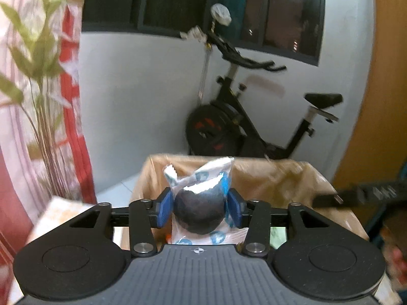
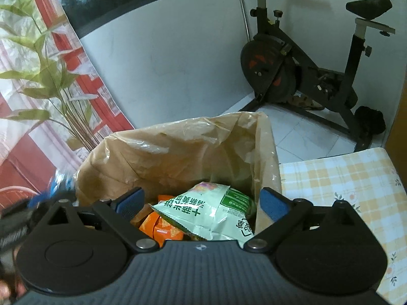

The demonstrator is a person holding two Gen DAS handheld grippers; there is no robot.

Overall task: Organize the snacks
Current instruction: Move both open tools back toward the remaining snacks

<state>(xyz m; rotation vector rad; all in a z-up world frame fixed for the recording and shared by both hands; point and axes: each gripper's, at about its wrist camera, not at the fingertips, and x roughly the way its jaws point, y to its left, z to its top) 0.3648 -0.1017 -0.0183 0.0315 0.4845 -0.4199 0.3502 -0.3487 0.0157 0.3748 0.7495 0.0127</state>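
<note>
A clear packet printed in blue, with a dark round snack inside [image 1: 201, 178], stands between the blue pads of my left gripper [image 1: 199, 209] over the open cardboard box lined with plastic film [image 1: 279, 178]. The pads stand just off its sides rather than pressing it. My right gripper [image 2: 201, 203] hangs wide open over the same box [image 2: 165, 150], with nothing between its fingers. Below it in the box lie a pale green snack bag [image 2: 203, 211] and orange packets [image 2: 162, 226].
The box stands on a table with a yellow checked cloth [image 2: 343, 183]. An exercise bike [image 2: 305, 76] stands on the tiled floor behind, by the white wall. A tall leafy plant [image 2: 51, 76] and a red and white curtain [image 1: 73, 117] are to the left.
</note>
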